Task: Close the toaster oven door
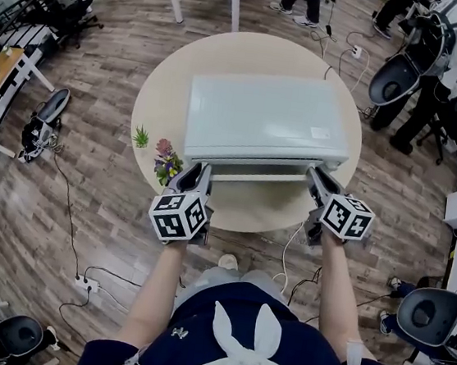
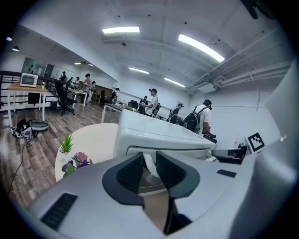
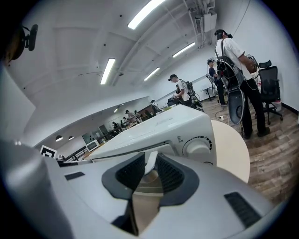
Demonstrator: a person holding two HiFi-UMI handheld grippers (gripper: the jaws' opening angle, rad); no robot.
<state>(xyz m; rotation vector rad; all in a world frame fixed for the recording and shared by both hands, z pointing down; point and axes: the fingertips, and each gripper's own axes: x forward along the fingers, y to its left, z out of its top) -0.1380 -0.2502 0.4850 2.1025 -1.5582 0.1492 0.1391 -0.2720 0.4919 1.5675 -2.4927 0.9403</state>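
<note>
The boxy white toaster oven [image 1: 261, 115] sits in the middle of a round pale beige table [image 1: 171, 80], its front facing the person. Its door is on that near side, with a dark seam along its top edge against the body; I cannot tell whether it is fully up or slightly ajar. A long white bar handle [image 1: 258, 175] runs across the door front.

The left gripper [image 1: 201, 170] meets the handle's left end, and its dark ribbed pads [image 2: 130, 173] are pinching the white bar between them. The right gripper [image 1: 316, 180] meets the right end in the same way, its jaws clamped on the bar just beside a round white control knob [image 3: 198, 147]. Both grippers slope gently down toward the oven, and their black-and-white marker cubes [image 1: 179, 215] are close to the table's near edge.

To the oven's left on the table stand a small green spiky plant [image 1: 141, 136] and a little purple flower cluster [image 1: 165, 164], the flowers just beside the left gripper. Around the table lies a brown wooden plank floor [image 1: 86, 201] with cables trailing over it. People stand well apart at the far right.
</note>
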